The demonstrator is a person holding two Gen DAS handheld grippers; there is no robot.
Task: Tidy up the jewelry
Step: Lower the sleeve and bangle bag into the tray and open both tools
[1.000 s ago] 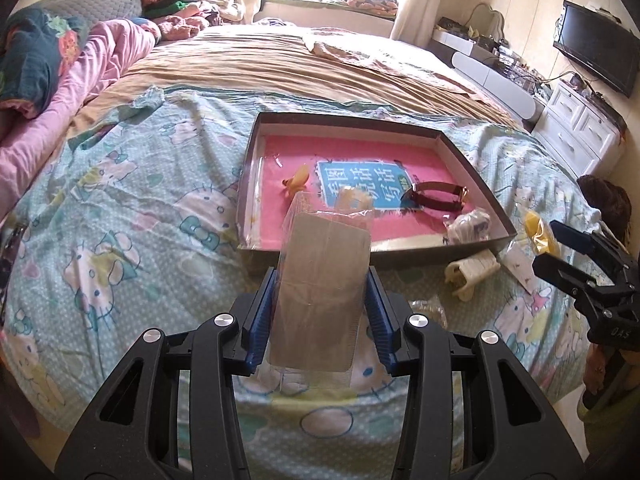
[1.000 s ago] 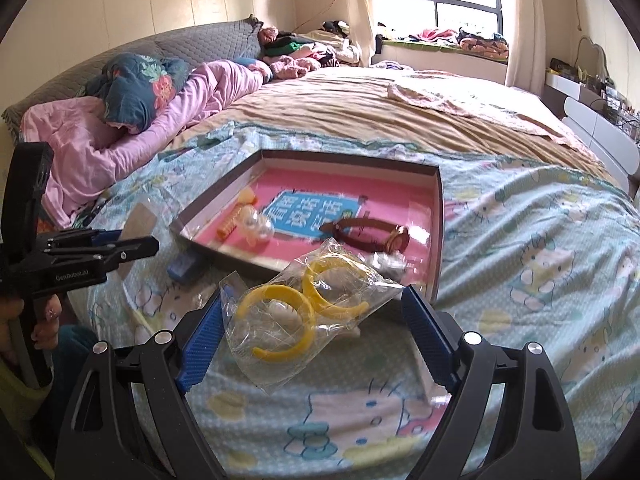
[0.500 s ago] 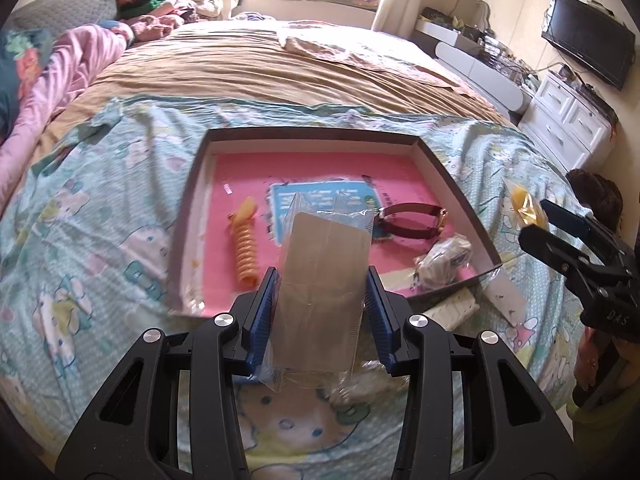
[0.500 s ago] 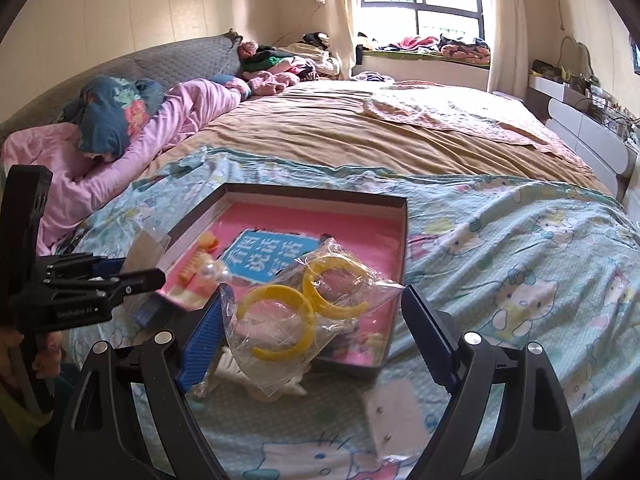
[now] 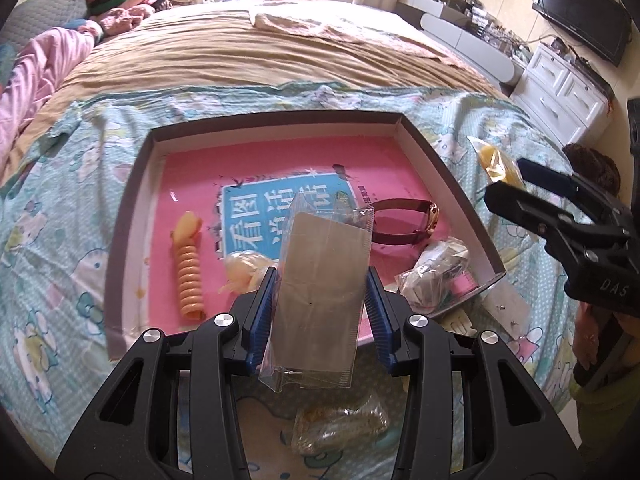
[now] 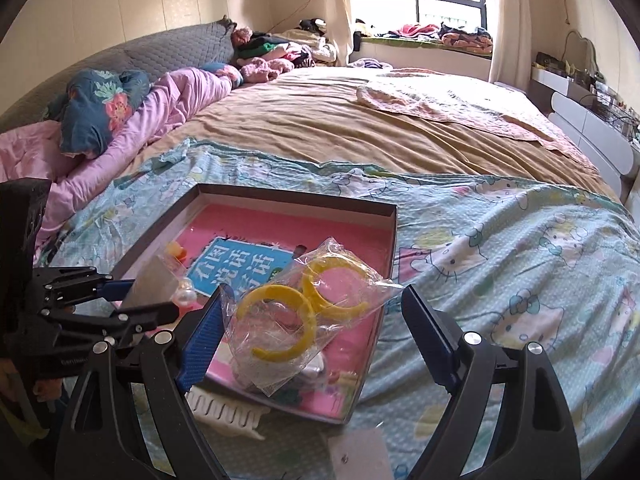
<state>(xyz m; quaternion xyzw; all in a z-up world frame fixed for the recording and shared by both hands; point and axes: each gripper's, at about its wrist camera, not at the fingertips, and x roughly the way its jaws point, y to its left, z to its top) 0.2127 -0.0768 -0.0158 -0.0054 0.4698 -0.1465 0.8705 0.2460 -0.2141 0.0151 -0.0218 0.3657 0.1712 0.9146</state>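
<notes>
Tongs on the left [image 5: 320, 300] pinch a clear sleeve holding a grey card [image 5: 320, 292], raised over the near edge of the shallow box [image 5: 452, 184] on the bed [image 6: 500, 240]. Right tongs [image 6: 312, 332] stand wide; a clear bag of yellow hoops [image 6: 296, 312] hangs between them, touching only the left pad, so whether it is gripped cannot be told. "DAS" marks the right tongs' body. The box's blue label bears Chinese characters.

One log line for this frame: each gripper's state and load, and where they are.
left gripper: shut on card sleeve | right gripper: bangle bag, grip unclear | both over tray
</notes>
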